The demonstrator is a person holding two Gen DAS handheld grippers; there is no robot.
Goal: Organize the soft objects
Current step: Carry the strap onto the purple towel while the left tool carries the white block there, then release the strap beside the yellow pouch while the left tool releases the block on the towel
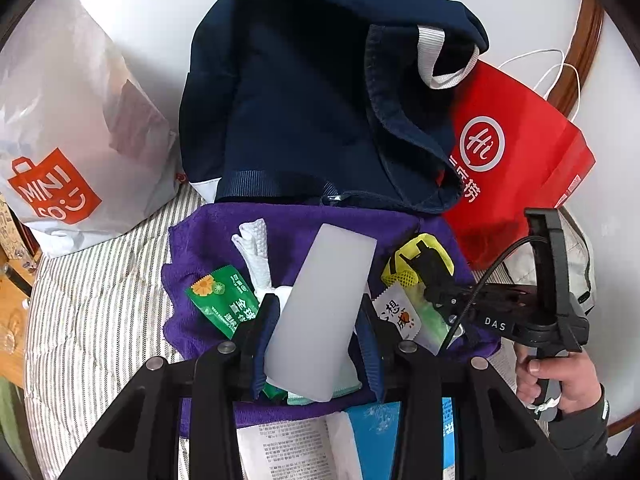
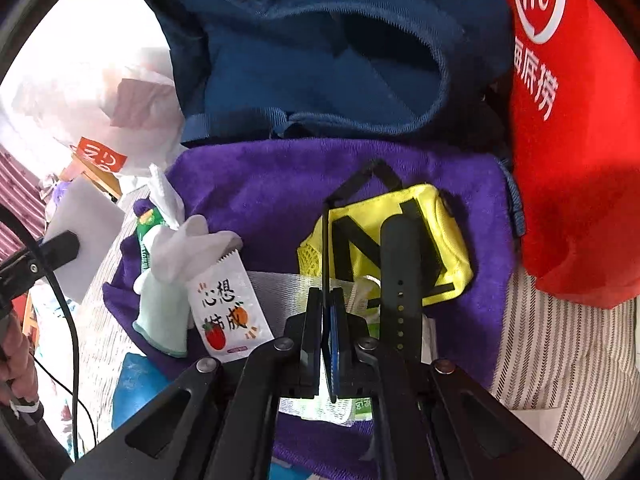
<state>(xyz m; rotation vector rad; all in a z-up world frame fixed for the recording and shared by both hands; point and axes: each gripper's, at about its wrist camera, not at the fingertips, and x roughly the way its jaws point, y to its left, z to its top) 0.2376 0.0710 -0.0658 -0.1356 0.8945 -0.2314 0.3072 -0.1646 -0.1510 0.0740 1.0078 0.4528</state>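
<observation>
A purple towel (image 1: pixel 304 220) (image 2: pixel 280 184) lies on the striped bed with small items on it. My left gripper (image 1: pixel 316 312) is shut on a translucent white block (image 1: pixel 326 304), held above the towel; the block also shows in the right wrist view (image 2: pixel 86 232). My right gripper (image 2: pixel 329 300) is shut on a thin black strap (image 2: pixel 326 240) joined to a yellow pouch (image 2: pixel 444 240) (image 1: pixel 424 248). A black watch band (image 2: pixel 400 280) hangs beside it. A dark blue backpack (image 1: pixel 312 92) (image 2: pixel 320 60) lies open behind the towel.
On the towel lie a green sachet (image 1: pixel 224 300), white gloves (image 2: pixel 180 248), a white fruit-print packet (image 2: pixel 230 312) and a crumpled tissue (image 1: pixel 254 248). A red paper bag (image 1: pixel 516 160) stands right, a white Miniso bag (image 1: pixel 68 136) left. A blue booklet (image 1: pixel 376 440) lies near.
</observation>
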